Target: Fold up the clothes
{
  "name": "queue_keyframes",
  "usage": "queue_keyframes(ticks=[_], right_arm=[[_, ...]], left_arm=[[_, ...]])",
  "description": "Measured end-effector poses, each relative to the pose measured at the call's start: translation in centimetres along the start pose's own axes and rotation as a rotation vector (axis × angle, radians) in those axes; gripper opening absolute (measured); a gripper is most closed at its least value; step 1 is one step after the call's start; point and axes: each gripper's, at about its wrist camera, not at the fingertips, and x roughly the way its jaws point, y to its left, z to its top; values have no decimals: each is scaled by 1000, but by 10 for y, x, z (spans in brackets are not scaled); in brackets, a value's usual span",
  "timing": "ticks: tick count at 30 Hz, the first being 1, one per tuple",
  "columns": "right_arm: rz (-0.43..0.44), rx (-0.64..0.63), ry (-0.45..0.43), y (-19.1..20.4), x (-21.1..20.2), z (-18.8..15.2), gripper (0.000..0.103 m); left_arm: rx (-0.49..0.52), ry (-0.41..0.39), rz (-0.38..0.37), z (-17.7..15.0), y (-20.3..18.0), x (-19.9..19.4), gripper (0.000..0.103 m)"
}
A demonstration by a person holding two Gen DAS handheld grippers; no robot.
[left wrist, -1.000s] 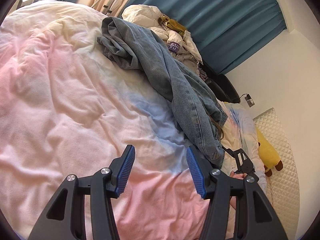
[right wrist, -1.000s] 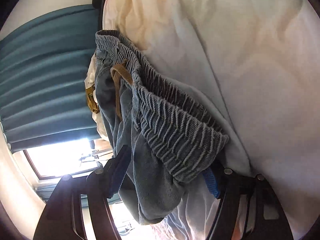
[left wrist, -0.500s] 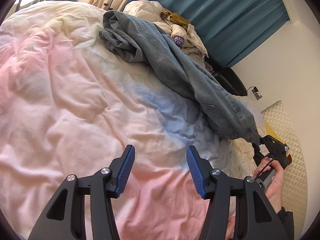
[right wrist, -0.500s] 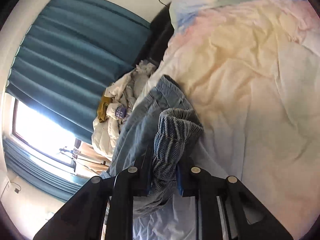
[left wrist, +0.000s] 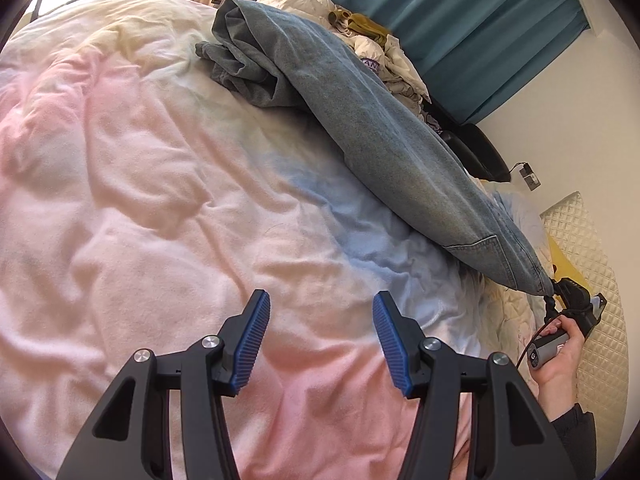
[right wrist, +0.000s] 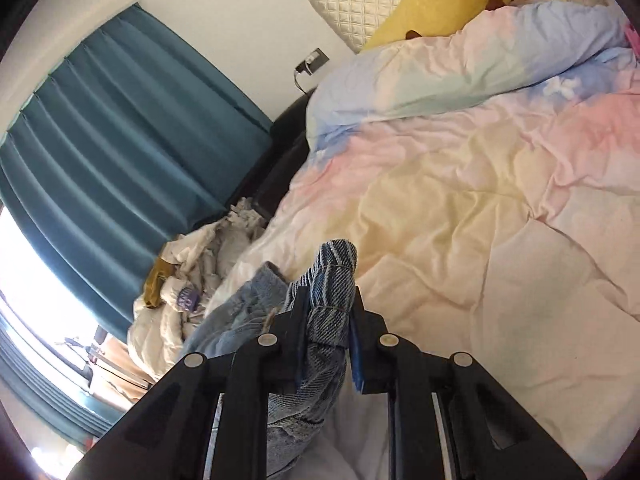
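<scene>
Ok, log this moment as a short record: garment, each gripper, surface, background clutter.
garment: denim jeans, stretched across the duvet, one end bunched, the other lifted
right gripper: shut on the jeans' elastic waistband
left gripper: open, holding nothing, above the duvet
surface: pastel duvet, wrinkled
clutter: pile of pale clothes by the teal curtain

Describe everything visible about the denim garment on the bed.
The denim garment is faded blue-grey jeans-like cloth with visible seams and an elastic, gathered waistband. It is stretched in a long diagonal across the pastel duvet. Its far end lies bunched in folds beside a heap of pale clothes. The near end is lifted off the bed, the waistband pinched in the right gripper, whose fingers are shut on it. The left gripper is open and does not touch it.
</scene>
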Motion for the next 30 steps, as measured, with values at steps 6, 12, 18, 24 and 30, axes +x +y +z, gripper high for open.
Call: queue_keyframes(ticks=[6,12,18,24,30], right_arm=[[-103,64,129,-49,43,-15,19],[-112,82,126,-57,25,-15,47],[-108,-118,2,-6,-25,-11,53],[82,-378,9,67,-46,-31,64],[192,-729,147,136,-2,-101,65]], left_arm=[[23,1,-2,3,-6,4,55],[89,-40,15,2,-16,-13,55],[149,-86,53,2,-22,-32,55],[199,-100,73,-4,-28,-38,55],[222,-102,107,-6,-28,-33,55]])
